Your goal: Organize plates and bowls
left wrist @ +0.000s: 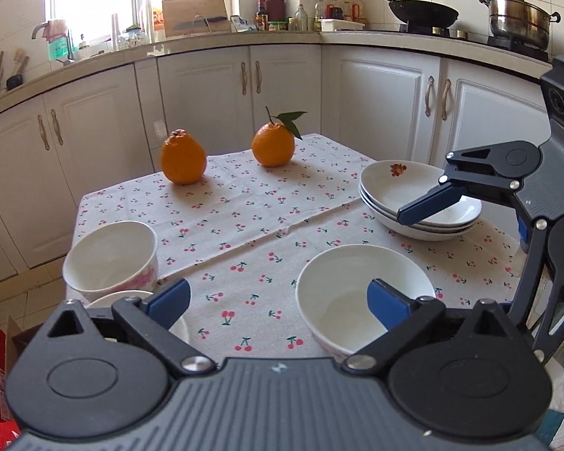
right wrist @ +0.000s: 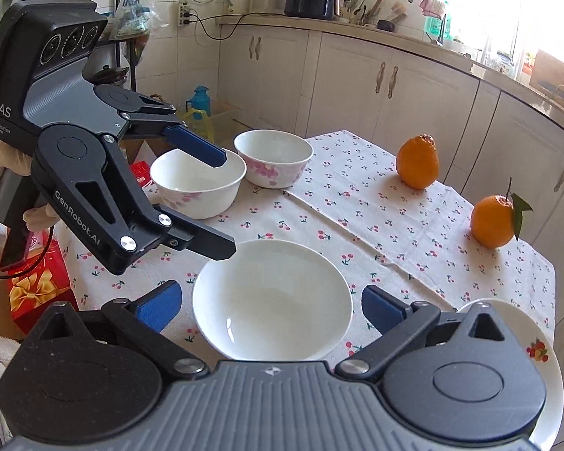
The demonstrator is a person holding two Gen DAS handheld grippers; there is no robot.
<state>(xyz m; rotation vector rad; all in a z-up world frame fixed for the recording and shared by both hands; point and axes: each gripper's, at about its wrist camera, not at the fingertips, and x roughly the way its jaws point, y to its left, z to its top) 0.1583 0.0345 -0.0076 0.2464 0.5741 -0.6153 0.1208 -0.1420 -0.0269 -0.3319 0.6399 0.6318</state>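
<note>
1. Three bowls remain loose on the counter (right wrist: 357, 203), which carries a cherry-print cloth: a plain white bowl (right wrist: 272, 298) at lower centre of the right wrist view, and two pink-flowered bowls (right wrist: 199, 184) side by side at upper left of that view.
2. Stacked plates (left wrist: 417, 203) stand at right of centre in the left wrist view; judged from this, the plates are sorted and nesting the bowls is the step in hand.
3. Left gripper (left wrist: 278, 298): jaws wide, nothing between the pads. In the right wrist view one finger hangs over the nearer flowered bowl; contact cannot be told.
4. Right gripper (right wrist: 270, 308): jaws wide, straddling the plain white bowl without pressing on it. In the left wrist view its finger hangs over the stacked plates.
5. Recommended: pinch one bowl by its rim wall, one pad inside and one outside, lift it level, and lower it centred into a matching bowl.
6. Caution: two oranges (left wrist: 182, 161) stand at the far side, well apart from the bowls; leave them.
</note>
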